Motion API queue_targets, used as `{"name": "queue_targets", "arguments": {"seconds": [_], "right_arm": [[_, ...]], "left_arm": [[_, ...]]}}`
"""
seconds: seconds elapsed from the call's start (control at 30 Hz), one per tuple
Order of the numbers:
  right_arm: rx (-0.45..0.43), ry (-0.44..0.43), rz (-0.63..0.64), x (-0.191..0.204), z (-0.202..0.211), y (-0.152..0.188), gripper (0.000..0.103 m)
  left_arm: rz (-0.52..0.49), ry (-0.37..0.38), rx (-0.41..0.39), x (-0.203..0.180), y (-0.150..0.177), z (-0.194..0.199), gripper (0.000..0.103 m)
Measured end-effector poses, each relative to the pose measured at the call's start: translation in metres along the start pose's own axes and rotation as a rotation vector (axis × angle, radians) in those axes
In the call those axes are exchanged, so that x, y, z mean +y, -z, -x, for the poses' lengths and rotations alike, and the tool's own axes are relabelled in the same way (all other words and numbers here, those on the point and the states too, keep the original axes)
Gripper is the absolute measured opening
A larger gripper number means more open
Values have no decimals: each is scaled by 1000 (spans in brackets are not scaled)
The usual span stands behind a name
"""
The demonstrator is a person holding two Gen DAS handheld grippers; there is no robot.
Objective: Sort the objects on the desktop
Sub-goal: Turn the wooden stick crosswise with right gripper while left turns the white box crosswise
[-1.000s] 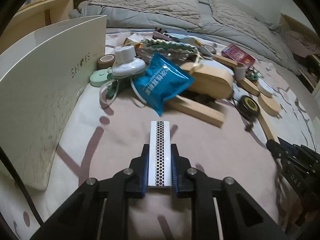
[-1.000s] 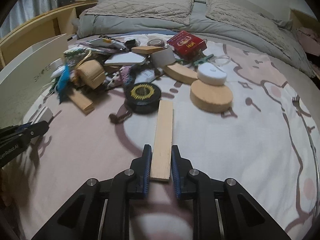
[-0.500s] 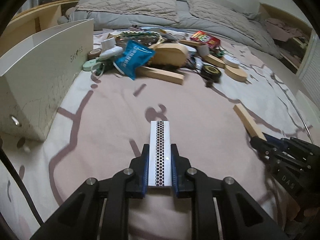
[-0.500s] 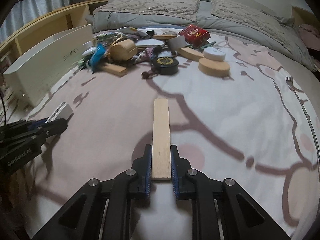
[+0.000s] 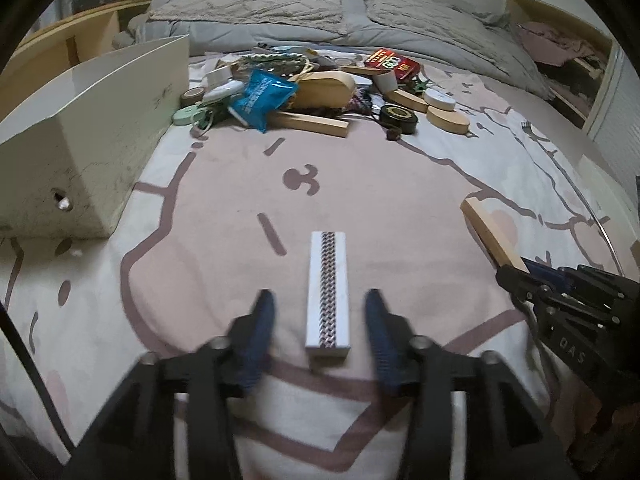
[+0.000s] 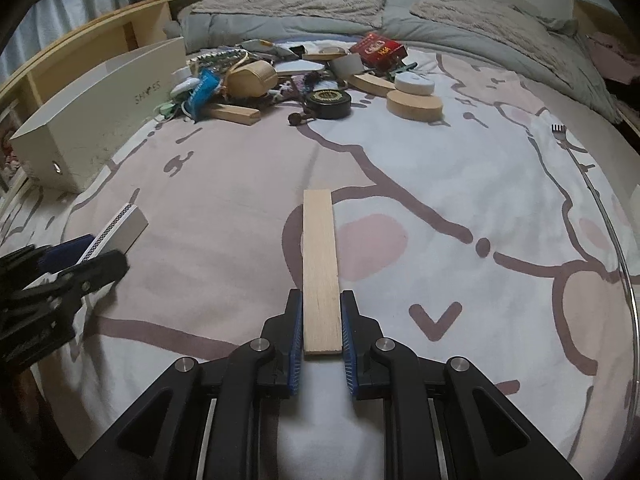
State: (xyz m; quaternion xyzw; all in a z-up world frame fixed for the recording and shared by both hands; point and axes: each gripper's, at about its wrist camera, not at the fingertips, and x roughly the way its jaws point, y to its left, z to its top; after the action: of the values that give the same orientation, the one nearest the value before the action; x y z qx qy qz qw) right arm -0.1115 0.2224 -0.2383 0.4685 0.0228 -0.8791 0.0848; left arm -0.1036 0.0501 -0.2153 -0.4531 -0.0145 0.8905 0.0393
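In the left wrist view, a narrow white box with a perforated strip (image 5: 327,292) lies on the pink-patterned bedsheet. My left gripper (image 5: 319,298) straddles it; its jaws are opening and the blue pads stand clear of the box's sides. My right gripper (image 6: 321,298) is shut on the near end of a flat wooden slat (image 6: 319,248), which points away over the sheet. In the right wrist view the left gripper (image 6: 80,264) and the white box (image 6: 120,226) show at the left edge. The left wrist view shows the right gripper (image 5: 520,276) and slat (image 5: 486,232) at the right.
A white shoe box (image 5: 92,128) stands on the left. A heap of several mixed objects (image 5: 312,88) lies further back: blue packet, wooden blocks, tape rolls, a red box. A fork (image 6: 560,136) lies at the right. A grey duvet (image 6: 304,12) fills the back.
Both grippers have drawn back from the heap, which now looks farther away. The left jaws have spread off the white box, now lying on the sheet. The right grip on the slat is unchanged.
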Motion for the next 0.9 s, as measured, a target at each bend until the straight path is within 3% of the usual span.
{"name": "queue_targets", "arguments": {"seconds": [0.03, 0.1, 0.13, 0.3, 0.77, 0.83, 0.9], "right_arm": [[7, 26, 4, 1, 1, 0, 26], [7, 104, 37, 6, 3, -1, 54], [2, 120, 46, 7, 4, 0, 58], [16, 77, 1, -5, 5, 4, 59], [55, 77, -41, -20, 6, 0, 59], [59, 87, -57, -27, 6, -1, 59], [61, 103, -76, -35, 6, -3, 59]], "left_arm": [[0, -5, 2, 1, 1, 1, 51], [-1, -19, 9, 5, 4, 4, 51], [1, -24, 13, 6, 5, 5, 51], [28, -53, 31, 21, 11, 8, 51], [117, -168, 33, 65, 7, 5, 51], [123, -149, 27, 66, 7, 7, 58], [121, -121, 24, 63, 9, 8, 74]]}}
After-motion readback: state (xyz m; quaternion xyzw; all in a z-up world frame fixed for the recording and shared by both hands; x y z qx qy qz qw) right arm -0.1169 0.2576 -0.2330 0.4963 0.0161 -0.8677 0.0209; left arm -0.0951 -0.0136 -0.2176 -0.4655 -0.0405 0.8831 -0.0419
